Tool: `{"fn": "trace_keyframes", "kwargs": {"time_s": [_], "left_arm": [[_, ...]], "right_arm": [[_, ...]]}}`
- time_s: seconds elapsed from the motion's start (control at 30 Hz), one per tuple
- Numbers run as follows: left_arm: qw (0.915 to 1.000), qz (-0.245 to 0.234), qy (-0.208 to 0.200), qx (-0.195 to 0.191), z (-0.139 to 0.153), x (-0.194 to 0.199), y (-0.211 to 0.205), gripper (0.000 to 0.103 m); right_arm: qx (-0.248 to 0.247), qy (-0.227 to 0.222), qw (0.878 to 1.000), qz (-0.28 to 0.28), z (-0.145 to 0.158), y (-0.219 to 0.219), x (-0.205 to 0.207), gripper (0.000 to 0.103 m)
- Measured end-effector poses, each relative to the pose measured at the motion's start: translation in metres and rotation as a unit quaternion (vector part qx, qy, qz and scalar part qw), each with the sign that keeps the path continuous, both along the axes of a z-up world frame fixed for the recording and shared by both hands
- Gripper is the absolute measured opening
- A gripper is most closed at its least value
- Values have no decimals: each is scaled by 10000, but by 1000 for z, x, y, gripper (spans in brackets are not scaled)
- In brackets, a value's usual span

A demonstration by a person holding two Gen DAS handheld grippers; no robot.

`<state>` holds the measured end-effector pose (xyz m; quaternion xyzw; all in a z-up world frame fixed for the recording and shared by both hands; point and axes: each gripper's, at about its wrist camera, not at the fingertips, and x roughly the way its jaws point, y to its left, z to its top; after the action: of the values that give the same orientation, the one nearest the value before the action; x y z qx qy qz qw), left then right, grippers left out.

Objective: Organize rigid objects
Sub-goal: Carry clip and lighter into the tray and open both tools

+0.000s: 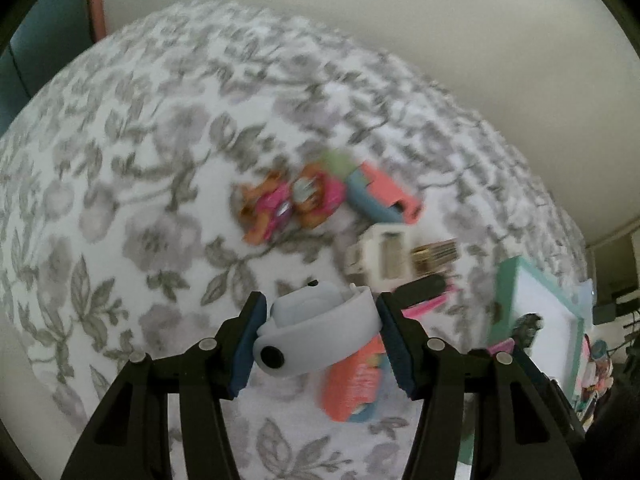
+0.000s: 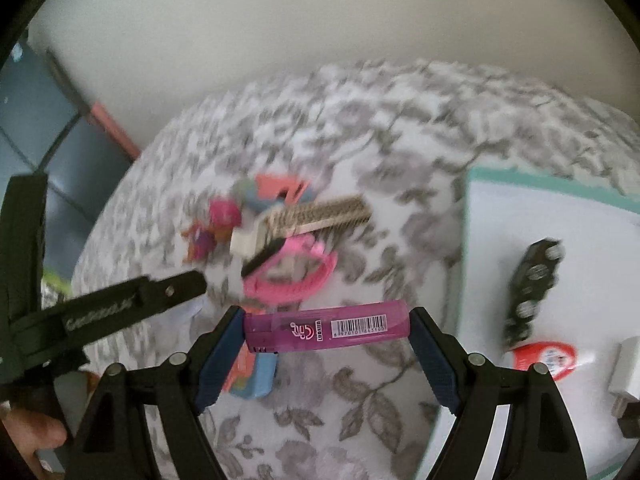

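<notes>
2 grippers, each holding 1 small thing above the flowery cloth (image 2: 360, 392).

The right gripper (image 2: 326, 328) pinches a purple lighter (image 2: 326, 326) end to end, low in the frame; a pink hair clip (image 2: 288, 276) and comb (image 2: 316, 214) lie above it, a white tray (image 2: 500, 280) sits right. The left gripper (image 1: 318, 324) squeezes a pale grey case (image 1: 316, 330), pointing steeply down.

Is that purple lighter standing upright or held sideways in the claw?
Sideways. The purple lighter lies level across the right claw, one pad pressing each end, lifted above the flowered cloth.

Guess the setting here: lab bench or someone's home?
Likely a home, perhaps a bedroom: a soft floral-print cover serves as the work surface, strewn with small toys, a comb and a pink hair band, with a plain wall behind.
</notes>
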<state>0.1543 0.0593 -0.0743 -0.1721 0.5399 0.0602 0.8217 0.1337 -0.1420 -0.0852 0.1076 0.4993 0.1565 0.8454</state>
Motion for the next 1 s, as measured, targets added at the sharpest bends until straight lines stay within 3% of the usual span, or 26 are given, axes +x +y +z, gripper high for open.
{"fn": "trace_keyframes", "kwargs": {"time_s": [0.2, 0.4, 0.63, 0.83, 1.0], "left_arm": [[9987, -412, -263, 110, 33, 9, -38, 58], [9963, -802, -273, 139, 47, 15, -84, 58], [9911, -1299, -298, 0, 48, 12, -145, 58], [9860, -1646, -278, 12, 42, 15, -192, 58], [9798, -1988, -223, 78, 33, 23, -229, 58]], "right_arm": [[3, -384, 9958, -831, 18, -37, -3, 84], [-304, -610, 9839, -1655, 26, -78, -11, 84], [-1141, -557, 9524, -2772, 21, -127, -22, 84], [-1206, -528, 9291, -3455, 21, -162, -32, 84], [-1552, -474, 9119, -3771, 19, -182, -38, 84]]}}
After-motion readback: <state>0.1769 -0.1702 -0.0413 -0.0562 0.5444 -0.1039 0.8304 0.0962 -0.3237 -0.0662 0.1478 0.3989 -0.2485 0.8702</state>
